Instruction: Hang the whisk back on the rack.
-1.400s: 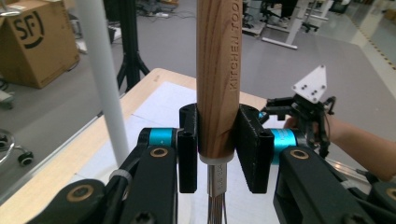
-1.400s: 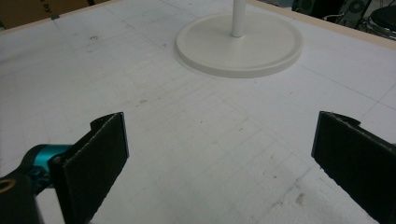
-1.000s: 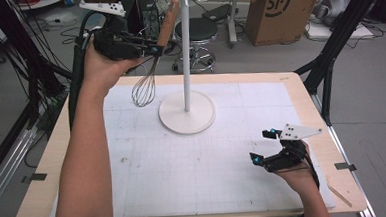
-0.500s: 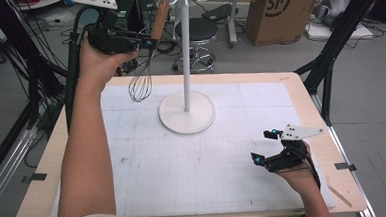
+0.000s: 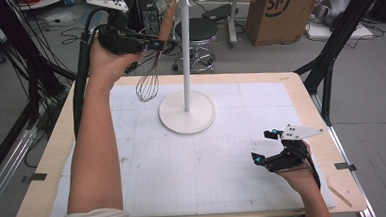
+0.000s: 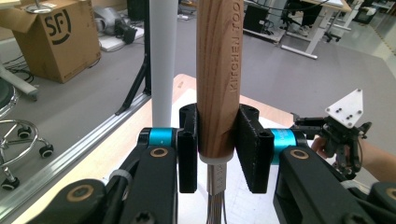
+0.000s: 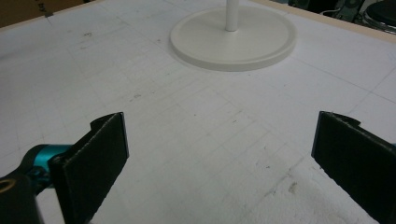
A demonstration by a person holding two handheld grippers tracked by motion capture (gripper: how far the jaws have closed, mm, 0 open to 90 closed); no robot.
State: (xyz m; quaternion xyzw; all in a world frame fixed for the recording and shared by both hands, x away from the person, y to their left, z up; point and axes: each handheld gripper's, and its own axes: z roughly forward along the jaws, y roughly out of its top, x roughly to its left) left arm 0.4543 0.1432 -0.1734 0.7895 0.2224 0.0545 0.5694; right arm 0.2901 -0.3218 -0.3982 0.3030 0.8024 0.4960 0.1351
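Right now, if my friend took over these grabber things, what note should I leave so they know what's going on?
Left gripper: shut on the wooden handle of the whisk, held up in the air beside the white pole of the hook stand. The wires hang down above the table's far edge.
Right gripper: open, holding nothing, low over the white mat near the right corner closest to the person.
Done: the whisk is picked up and raised near the stand.
Left: it looks like the whisk still needs hanging on a hook at the top; it is not on one yet.
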